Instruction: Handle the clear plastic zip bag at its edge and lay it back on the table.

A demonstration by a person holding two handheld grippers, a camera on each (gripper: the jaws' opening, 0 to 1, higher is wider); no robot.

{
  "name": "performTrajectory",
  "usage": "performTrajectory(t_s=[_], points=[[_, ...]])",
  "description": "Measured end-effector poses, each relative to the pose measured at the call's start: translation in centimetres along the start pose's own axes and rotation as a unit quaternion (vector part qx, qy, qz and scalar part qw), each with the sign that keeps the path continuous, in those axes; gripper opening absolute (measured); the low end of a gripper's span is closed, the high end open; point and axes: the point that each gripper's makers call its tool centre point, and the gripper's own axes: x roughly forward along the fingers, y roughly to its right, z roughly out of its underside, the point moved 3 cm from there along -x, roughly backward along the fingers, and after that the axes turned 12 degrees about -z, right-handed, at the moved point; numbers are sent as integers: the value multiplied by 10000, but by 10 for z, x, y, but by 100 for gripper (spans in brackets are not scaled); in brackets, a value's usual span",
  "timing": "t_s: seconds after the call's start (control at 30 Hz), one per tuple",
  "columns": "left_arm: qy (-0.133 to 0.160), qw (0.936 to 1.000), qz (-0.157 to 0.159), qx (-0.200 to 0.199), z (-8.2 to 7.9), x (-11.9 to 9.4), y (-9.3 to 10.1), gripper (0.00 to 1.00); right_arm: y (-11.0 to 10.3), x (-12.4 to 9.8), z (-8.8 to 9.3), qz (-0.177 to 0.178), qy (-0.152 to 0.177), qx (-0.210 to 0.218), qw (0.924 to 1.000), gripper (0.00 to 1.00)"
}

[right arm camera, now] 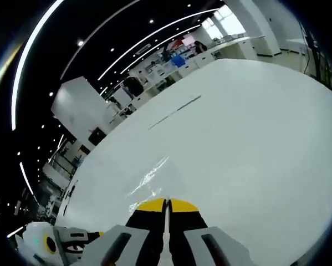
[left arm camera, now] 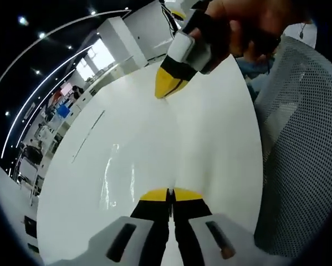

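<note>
- Clear plastic zip bag (left arm camera: 154, 160) hangs stretched over the white table (left arm camera: 232, 133), pinched at opposite edges, probably to keep it flat for laying down.
- Left gripper (left arm camera: 170, 195), at 6 o'clock, is clamped on the bag's near edge.
- Right gripper (left arm camera: 168, 88), at 12 o'clock, grips the far edge.
- No legible writing.

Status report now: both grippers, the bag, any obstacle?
Left gripper shut on clear zip bag; right gripper shut on it too. Bag stretched between them over white table. Mesh chair nearby.
</note>
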Motion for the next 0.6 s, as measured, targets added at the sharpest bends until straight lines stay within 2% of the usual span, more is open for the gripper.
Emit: performTrajectory(t_s=[0.07,0.17,0.23,0.33,0.47,0.6], points=[[19,9999,90,68,2,0,0,0,2,-3,4,53,-154,-335,9993,0],[56,9995,173,251,4,-1,-1,0,-1,-6,11,-53,-400,-672,9969,0],[87,9993,195,317,5,-1,-1,0,-3,-7,14,-172,-686,-985,9926,5],[71,9984,298,474,7,-2,2,0,-7,-9,13,-301,-771,-1290,9882,10],[69,9968,383,696,6,-3,4,0,-9,-13,7,-380,-908,-1834,9781,13],[144,9948,423,911,0,-7,6,0,-18,-16,5,-666,-1206,-2367,9618,15]])
